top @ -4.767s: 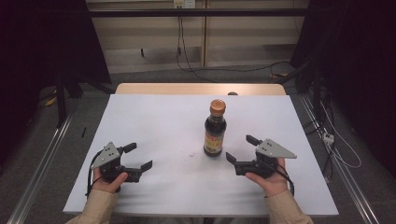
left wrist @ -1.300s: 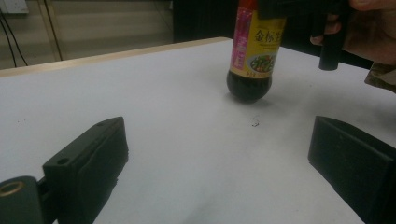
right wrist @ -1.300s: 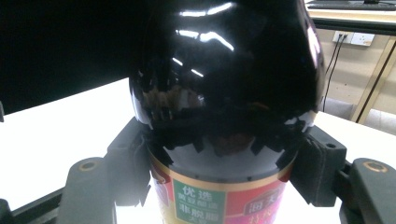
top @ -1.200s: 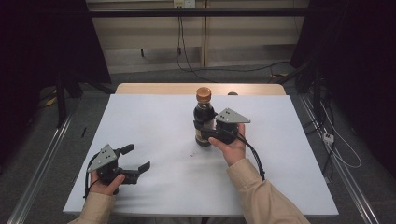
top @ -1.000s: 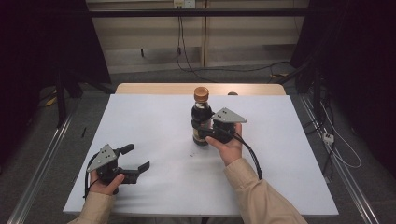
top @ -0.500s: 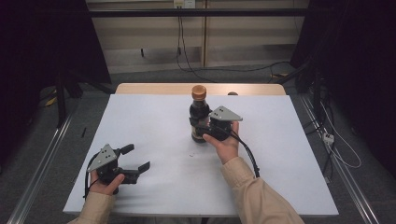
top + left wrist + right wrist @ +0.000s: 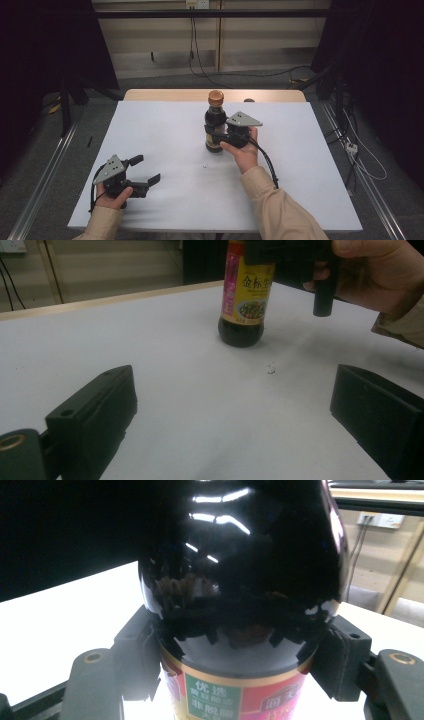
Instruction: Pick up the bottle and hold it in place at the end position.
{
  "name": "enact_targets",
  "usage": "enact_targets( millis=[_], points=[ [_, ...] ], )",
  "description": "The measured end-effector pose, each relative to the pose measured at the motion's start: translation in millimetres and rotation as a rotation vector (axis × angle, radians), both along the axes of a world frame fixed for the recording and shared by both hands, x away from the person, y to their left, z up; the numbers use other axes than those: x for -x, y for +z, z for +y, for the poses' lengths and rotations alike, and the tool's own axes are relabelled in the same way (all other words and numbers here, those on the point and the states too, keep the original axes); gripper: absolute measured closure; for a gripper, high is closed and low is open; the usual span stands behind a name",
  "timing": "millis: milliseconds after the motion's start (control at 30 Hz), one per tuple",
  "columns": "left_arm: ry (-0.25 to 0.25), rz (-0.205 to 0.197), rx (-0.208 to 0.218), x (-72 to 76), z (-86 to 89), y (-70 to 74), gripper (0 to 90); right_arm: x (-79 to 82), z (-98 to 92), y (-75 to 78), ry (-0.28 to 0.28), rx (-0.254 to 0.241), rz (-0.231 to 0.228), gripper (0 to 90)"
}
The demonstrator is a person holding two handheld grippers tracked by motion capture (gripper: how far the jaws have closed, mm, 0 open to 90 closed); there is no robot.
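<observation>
A dark soy sauce bottle [image 7: 215,131] with an orange cap and a red-and-yellow label stands upright at the middle of the white table [image 7: 165,130]. My right gripper [image 7: 219,134] reaches it from the right and is shut on its body, level with the label. In the right gripper view both jaws press the sides of the bottle [image 7: 240,580]. Whether its base rests on the table or hangs just above it I cannot tell. My left gripper [image 7: 146,168] is held low at the front left, open with nothing between its jaws, facing the bottle [image 7: 244,300].
A small dark speck [image 7: 205,165] lies on the table in front of the bottle. A wooden strip [image 7: 175,95] runs along the table's far edge. Cables cross the floor behind, and metal rails [image 7: 47,170] flank the table.
The right gripper came from the front right to the bottle and shut on it. Over the last second the bottle shifted slightly left and away. The left gripper kept still.
</observation>
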State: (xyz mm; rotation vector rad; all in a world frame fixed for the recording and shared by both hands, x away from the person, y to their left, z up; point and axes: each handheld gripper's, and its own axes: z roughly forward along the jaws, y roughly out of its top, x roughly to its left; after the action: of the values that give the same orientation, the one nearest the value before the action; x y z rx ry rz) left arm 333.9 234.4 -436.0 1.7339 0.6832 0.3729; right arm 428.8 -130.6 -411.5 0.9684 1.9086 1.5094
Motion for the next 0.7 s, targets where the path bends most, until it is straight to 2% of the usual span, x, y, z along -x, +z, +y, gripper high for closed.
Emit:
enact_targets(
  millis=[333, 367, 700],
  points=[
    [-0.010, 0.000, -0.018, 1.7, -3.4, 0.0, 4.5, 0.3, -2.6, -0.7, 0.025, 0.011, -0.009, 30.3],
    [-0.014, -0.001, -0.030, 1.7, -3.3, 0.0, 4.5, 0.0, -3.2, -0.9, 0.031, 0.010, -0.010, 30.3],
    [-0.009, 0.001, -0.020, 2.6, -1.1, -0.1, 4.5, -2.5, -6.6, -0.1, 0.064, 0.015, 0.000, 30.4]
  ],
)
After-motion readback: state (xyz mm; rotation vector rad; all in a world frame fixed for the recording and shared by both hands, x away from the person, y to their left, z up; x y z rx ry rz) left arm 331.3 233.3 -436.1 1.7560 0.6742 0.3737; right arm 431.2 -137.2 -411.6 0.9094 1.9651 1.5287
